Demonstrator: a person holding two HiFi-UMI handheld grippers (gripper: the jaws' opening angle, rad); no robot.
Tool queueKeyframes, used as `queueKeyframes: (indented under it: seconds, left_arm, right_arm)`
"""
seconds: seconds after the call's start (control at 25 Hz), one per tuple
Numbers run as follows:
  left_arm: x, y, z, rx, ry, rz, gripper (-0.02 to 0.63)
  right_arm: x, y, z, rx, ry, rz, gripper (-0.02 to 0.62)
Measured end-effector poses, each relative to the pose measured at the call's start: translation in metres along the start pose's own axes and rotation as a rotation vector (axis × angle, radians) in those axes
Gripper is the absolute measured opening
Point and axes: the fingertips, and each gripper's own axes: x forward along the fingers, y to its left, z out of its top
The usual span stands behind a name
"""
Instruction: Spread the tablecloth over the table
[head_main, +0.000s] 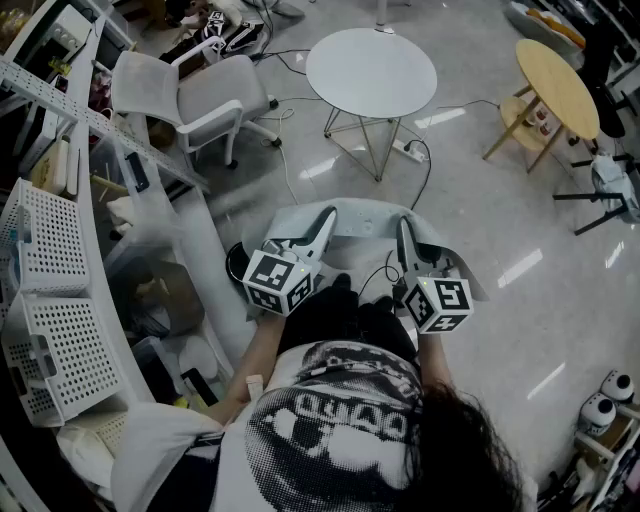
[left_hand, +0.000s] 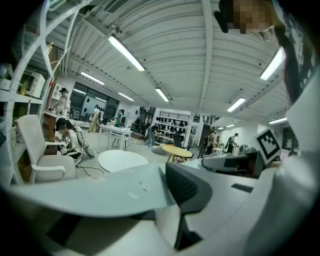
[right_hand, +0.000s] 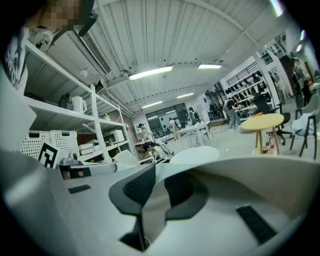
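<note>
Two grippers are out in front of the person, side by side and pointing slightly downward, with the pale tablecloth (head_main: 365, 218) slung between them above the floor. The left gripper (head_main: 328, 215) has its jaws pressed together on one edge of the cloth, which spreads away flat to its left in the left gripper view. The right gripper (head_main: 403, 225) pinches the other edge, a strip of fabric caught narrowly between its two dark pads (right_hand: 131, 192). The cloth sags a little in the middle and touches no furniture. The round white counter (head_main: 370, 72) stands well ahead of it, bare on top. A white armchair (head_main: 200, 95) sits to the counter's left.
</note>
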Motion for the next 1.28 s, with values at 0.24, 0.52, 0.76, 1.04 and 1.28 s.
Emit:
queueKeyframes:
  seconds: [0.24,0.52,0.76,1.04,1.28]
  left_arm:
    - [-0.003,0.005,-0.002,0.002,0.006,0.011,0.061]
    - [-0.010,0.020,0.003,0.016,-0.004,0.042,0.061]
    - [-0.012,0.037,0.011,0.021,-0.020,0.050,0.061]
    - [-0.011,0.057,0.020,0.028,-0.046,0.030,0.061]
    - [-0.011,0.063,0.030,0.040,-0.072,0.014,0.061]
  right_arm:
    - [0.005,0.004,-0.004,0.003,0.011,0.014,0.055]
    - [0.019,0.014,-0.003,0.034,0.004,0.060,0.057]
    - [0.036,0.024,0.001,0.047,0.000,0.078,0.057]
    - [0.055,0.032,0.005,0.049,-0.017,0.071,0.057]
    - [0.061,0.037,0.014,0.047,-0.027,0.064,0.055]
